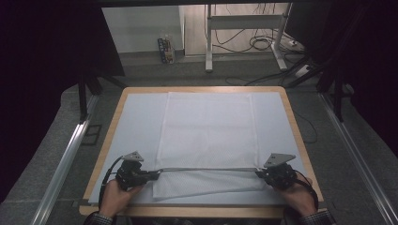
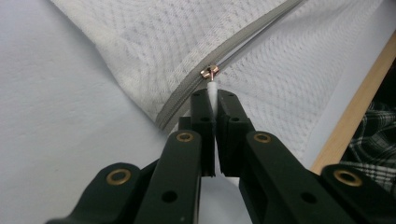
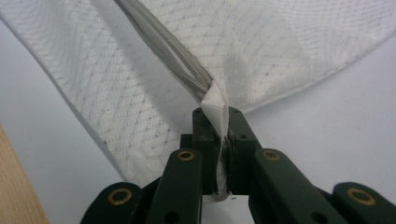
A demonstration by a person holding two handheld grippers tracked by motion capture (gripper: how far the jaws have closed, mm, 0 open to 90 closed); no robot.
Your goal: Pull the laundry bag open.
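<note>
Pale sheet-covered wooden table [image 1: 287, 110], dim lab behind. White mesh fabric cover [image 1: 209, 129] lies flat; its grey zipper [image 1: 206, 169] runs taut between both claws. Left gripper [image 2: 213, 95] is clamped narrow on the white pull tab [image 2: 212, 88], the brass slider [image 2: 209, 72] just beyond its tips. Right gripper [image 3: 217, 116] pinches the cover's end corner. Judgement: slider sits at the left end, travel apparently finished or nearly so; release remains.

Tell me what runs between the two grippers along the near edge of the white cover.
In the high view, a grey zipper on the white cover stretches between the left gripper and the right gripper. The left pinches its pull tab, the right the fabric end.
</note>
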